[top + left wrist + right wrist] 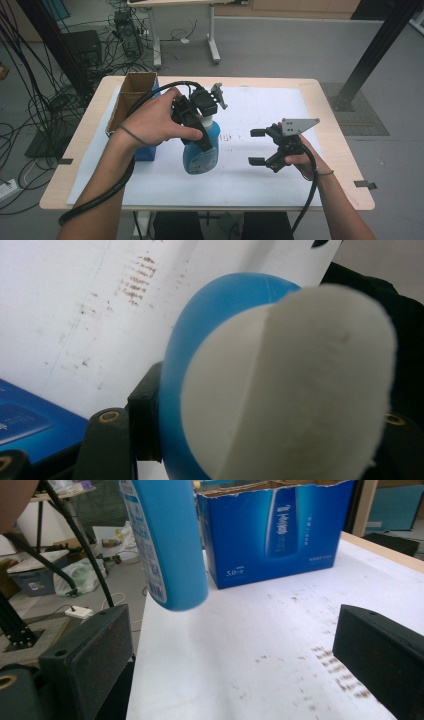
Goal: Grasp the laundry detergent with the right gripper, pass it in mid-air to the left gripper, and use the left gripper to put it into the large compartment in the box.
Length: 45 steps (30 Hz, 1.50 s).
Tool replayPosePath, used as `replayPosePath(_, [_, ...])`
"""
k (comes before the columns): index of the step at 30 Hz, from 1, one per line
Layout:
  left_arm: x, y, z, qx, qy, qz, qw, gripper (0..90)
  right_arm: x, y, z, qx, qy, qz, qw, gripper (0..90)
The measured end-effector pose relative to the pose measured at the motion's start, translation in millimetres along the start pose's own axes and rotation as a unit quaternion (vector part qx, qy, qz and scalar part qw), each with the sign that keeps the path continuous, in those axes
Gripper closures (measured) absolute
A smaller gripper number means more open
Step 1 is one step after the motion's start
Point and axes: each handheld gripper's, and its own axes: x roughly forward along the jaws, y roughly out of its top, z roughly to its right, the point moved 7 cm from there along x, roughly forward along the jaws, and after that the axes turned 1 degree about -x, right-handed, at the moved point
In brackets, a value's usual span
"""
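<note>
Jaws of our left gripper (196,122) pinch the blue spray bottle (202,150) aloft for carrying; at three o'clock, right gripper (261,146) waits spread.

The spray bottle (202,150) is bright blue with a white neck and a grey-white trigger head, and its label carries small white print on the blue; seen close in the left gripper view, its top (295,390) is off-white against the blue shoulder. The box (280,530) is deep glossy blue with a paler blue bottle picture and white lettering on its side, and plain brown cardboard inside. The table (335,135) is pale wood under a white sheet (250,650) speckled with rows of brownish marks, and both tongs are black, left (192,117) and right (257,146), the right one topped by a grey plate.
</note>
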Motion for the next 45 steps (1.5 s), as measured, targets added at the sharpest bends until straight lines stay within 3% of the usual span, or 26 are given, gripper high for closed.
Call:
replayPosePath(11, [-1.9, -2.3, -1.8, -0.008, 0.003, 0.003, 1.0, 37.1, -34.5, -14.8, 13.4, 0.021, -0.047, 0.006, 0.9987, 2.7])
replayPosePath(20, [-13.0, 4.2, -7.6, -0.037, 0.014, 0.003, 0.9992, 37.2, -37.4, -19.9, 18.2, 0.028, -0.054, 0.007, 0.9981, 2.7])
replayPosePath(29, [-49.5, 19.7, -18.0, -0.077, 0.03, 0.023, 0.9963, 37.2, -34.4, -18.7, 18.7, 0.025, -0.052, 0.009, 0.9983, 2.7])
replayPosePath(40, [-85.6, 41.8, -30.2, -0.099, 0.044, 0.024, 0.9938, 37.3, -32.9, -10.9, 20.6, 0.02, -0.057, 0.018, 0.998, 2.7])
replayPosePath(45, [-105.7, 51.5, -41.6, -0.124, 0.055, 0.038, 0.99, 37.2, -30.6, -8.8, 20.3, 0.018, -0.057, 0.018, 0.9981, 2.7])
